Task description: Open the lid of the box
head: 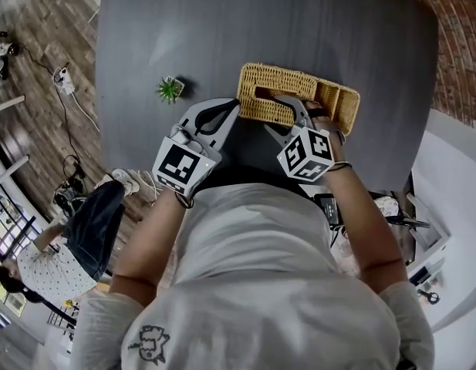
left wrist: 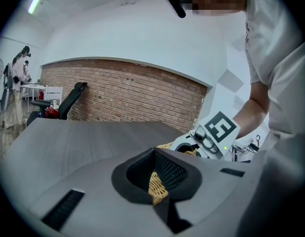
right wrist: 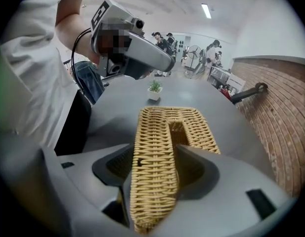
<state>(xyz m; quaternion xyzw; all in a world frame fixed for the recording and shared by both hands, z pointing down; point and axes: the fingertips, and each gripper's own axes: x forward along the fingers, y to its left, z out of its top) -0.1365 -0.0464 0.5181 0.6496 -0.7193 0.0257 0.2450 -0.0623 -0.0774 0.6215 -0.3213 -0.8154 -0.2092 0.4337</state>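
A flat wicker box [head: 288,79] with a slot in its lid lies on the dark grey table [head: 222,29], close to the person's body. My left gripper [head: 234,112] is at the box's left end. In the left gripper view its jaws are nearly together, with a bit of wicker [left wrist: 157,187] pinched between them. My right gripper [head: 303,114] comes down on the near edge. In the right gripper view the lid's wicker strip [right wrist: 154,167] beside the slot fills the gap between the jaws, and one jaw sits in the slot.
A small potted plant [head: 170,89] stands on the table left of the box, also visible in the right gripper view [right wrist: 153,89]. A brick wall [head: 461,45] runs along the table's right side. People stand far off in the room.
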